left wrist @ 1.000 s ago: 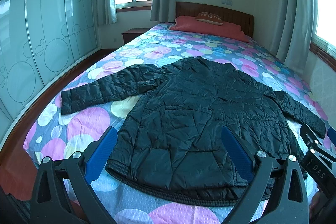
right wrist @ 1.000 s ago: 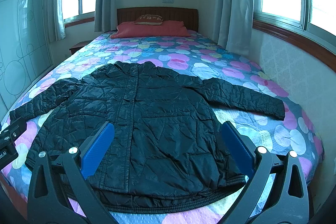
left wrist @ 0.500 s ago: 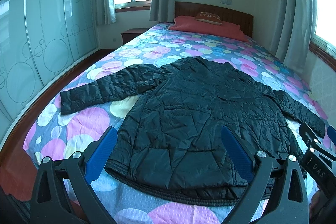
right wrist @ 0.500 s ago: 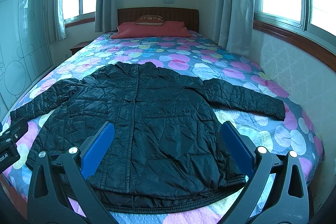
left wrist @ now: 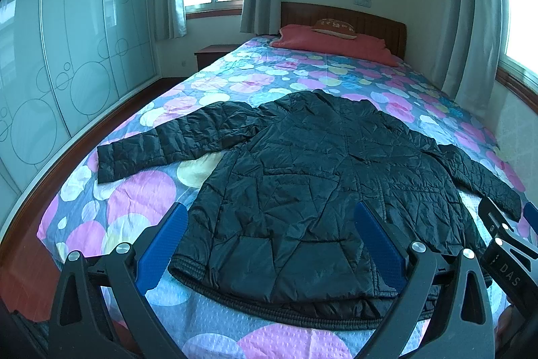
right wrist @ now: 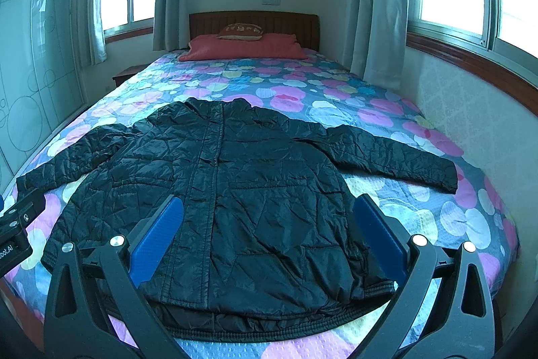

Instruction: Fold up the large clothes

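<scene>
A black quilted puffer jacket (right wrist: 235, 190) lies spread flat, sleeves out, at the foot edge of the floral-covered bed (right wrist: 336, 96). The left hand-held gripper (left wrist: 269, 241) and right hand-held gripper (right wrist: 269, 234) hover above its hem, jaws apart.

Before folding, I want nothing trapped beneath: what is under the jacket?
The jacket lies flat, sleeves spread, directly on the floral bedspread, which shows all around it. Whatever lies beneath its body is covered and cannot be seen.
</scene>
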The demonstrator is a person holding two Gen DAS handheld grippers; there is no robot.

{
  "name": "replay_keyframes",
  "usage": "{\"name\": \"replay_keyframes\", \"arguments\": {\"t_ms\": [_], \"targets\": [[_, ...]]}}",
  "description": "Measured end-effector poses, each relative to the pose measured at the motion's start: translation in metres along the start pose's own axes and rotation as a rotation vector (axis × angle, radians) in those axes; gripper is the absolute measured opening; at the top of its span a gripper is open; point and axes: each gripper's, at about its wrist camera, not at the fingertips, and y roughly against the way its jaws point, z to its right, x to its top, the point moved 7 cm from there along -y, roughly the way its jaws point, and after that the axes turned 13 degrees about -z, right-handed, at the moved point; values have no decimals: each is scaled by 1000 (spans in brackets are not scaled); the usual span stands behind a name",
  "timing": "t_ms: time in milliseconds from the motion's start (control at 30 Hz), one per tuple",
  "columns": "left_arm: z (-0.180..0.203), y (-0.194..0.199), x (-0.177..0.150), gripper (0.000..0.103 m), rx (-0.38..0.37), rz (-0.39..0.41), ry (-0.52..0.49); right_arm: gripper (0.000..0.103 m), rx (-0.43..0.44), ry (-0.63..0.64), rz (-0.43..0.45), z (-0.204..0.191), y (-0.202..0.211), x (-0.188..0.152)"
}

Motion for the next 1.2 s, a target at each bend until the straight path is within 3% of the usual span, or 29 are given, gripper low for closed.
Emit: {"name": "replay_keyframes", "arguments": {"t_ms": [867,1200], "targets": [[-2,-2,-3,98,2,-4,1,101,3,5,-4,-9,-1,-2],[-2,-27,-2,98,-2,-45,7,101,38,-7,-38,-5,-21,-5]]}}
